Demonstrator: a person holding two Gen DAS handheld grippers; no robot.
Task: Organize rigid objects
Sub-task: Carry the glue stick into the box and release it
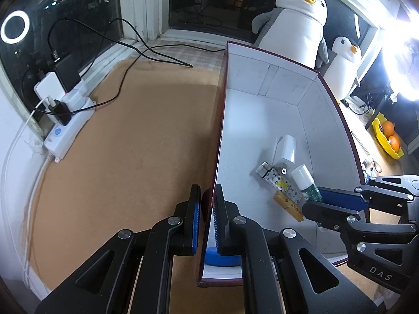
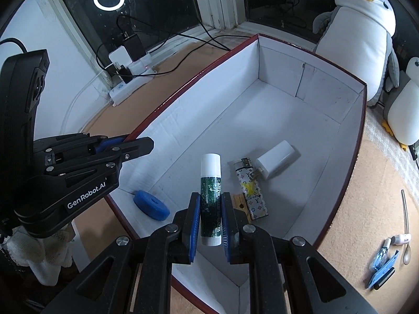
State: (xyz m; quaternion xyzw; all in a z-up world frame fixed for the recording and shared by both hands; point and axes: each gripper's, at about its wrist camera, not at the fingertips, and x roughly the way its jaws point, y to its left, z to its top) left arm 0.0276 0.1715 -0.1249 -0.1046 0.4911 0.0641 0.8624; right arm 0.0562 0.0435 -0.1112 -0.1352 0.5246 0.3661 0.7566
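A home room at night: plush penguins lean by dark windows, chargers crowd a power strip, oranges sit nearby.

Your box sat on the counter; inside it, the charger lay beside the lighter, the disc apart.

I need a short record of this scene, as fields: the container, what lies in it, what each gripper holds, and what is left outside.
container: open box, white inside, dark red rim
in box: white charger, patterned lighter, wooden block, blue disc
left gripper: shut on the box's side wall
right gripper: shut on green tube with white cap, above the box
outside box: spoon, blue clip
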